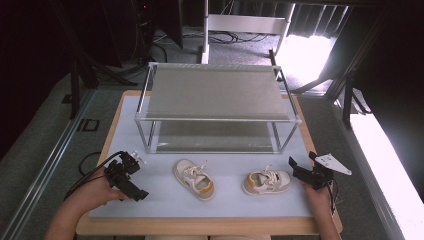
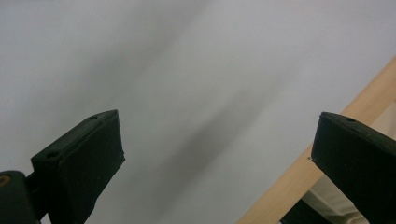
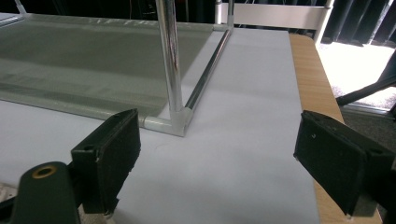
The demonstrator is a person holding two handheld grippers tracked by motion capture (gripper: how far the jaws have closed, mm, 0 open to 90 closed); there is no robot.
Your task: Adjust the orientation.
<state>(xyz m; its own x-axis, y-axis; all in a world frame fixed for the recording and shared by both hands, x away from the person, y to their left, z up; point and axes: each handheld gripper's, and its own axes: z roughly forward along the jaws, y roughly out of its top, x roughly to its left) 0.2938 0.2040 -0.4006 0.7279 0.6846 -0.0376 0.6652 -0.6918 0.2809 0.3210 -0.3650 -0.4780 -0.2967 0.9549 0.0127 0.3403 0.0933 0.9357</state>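
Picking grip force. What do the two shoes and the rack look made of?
Left shoe and right shoe: cream, matte, likely leather or synthetic, tan patches, white laces. Rack: shiny metal tubes, mirror glints in the right gripper view; shelves look like grey woven fabric.

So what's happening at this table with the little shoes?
A person sits at the table with a two-jaw gripper in each hand. Two small white-and-tan shoes, the left shoe and the right shoe, lie in front of a two-tier metal rack whose shelves hold nothing. The left gripper and the right gripper both hang open off to the sides, touching neither shoe. Nothing has been picked up yet.
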